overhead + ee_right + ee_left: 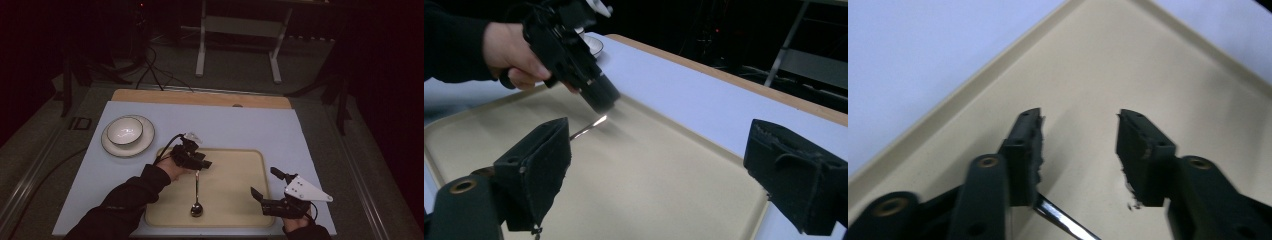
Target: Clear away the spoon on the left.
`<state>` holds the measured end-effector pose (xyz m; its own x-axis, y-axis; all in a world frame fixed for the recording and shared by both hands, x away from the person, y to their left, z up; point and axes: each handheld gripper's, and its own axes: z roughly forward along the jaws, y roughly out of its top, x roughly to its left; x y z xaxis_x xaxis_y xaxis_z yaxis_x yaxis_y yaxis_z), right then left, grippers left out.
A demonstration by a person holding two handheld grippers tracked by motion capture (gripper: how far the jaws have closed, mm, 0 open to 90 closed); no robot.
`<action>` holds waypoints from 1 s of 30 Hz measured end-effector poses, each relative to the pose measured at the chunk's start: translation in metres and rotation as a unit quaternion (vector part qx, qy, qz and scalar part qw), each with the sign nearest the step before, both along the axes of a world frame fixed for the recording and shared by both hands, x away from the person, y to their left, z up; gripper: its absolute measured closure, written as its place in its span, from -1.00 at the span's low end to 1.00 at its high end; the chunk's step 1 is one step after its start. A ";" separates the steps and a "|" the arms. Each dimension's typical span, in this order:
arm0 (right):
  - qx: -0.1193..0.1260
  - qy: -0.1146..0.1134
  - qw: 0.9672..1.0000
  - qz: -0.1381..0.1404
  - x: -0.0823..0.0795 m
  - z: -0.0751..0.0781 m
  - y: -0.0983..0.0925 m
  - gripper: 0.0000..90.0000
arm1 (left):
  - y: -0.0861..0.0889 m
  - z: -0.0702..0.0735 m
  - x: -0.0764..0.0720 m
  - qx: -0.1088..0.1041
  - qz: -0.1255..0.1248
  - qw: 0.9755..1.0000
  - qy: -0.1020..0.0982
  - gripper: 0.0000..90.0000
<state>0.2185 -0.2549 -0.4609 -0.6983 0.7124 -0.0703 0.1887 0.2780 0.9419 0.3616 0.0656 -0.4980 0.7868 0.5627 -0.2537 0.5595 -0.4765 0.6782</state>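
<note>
- High view: A spoon (196, 196) lies on a beige tray (235, 200) on the white-covered worktop (280, 125). Its bowl is at the person's edge and its handle runs away towards the far side, so the long axis goes near to far. The left gripper (192, 156) sits over the handle's far end. The right gripper (265, 192) rests at the tray's right edge, jaws spread and empty. A bowl (125, 130) on a plate (145, 140) stands well apart, off the tray's far left corner.
- Left gripper view: The jaws stand clearly apart over the tray (1088, 65), holding nothing. The shiny handle (1063, 220) crosses just under the left jaw's base, outside the gap rather than in it.
- Right gripper view: The wide-open jaws frame the tray (639, 170). Beyond them the left hand (511, 50) points its gripper (596, 97) down beside the handle tip (591, 126).
- Handling, as a judgement: the spoon looks like polished metal, so stiff, light and slippery. It lies flat, leaving little to get under. A firm pinch across the narrow mid-handle seems the best hold.
</note>
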 end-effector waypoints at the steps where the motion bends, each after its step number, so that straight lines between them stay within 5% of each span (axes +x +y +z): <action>1: 0.001 0.001 1.000 -0.001 0.000 0.000 0.000 -0.74 | 0.001 0.003 -0.001 -0.004 -0.004 1.000 -0.001 0.13; 7: -0.001 0.003 1.000 -0.002 0.001 -0.001 0.000 -0.74 | 0.009 0.020 -0.010 -0.048 -0.021 0.999 0.001 -0.32; 15: -0.001 0.004 1.000 -0.001 0.001 -0.001 0.000 -0.74 | 0.013 0.039 -0.027 -0.063 -0.033 0.997 -0.023 -0.94; 30: -0.004 0.008 1.000 0.001 0.002 -0.002 0.001 -0.74 | 0.030 0.057 -0.053 -0.042 -0.053 0.994 -0.086 -0.96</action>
<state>0.2200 -0.2535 -0.4629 -0.7006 0.7107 -0.0641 0.2039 0.2854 0.9365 0.3089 0.0952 -0.4413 0.8761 0.4571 -0.1532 0.3820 -0.4645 0.7990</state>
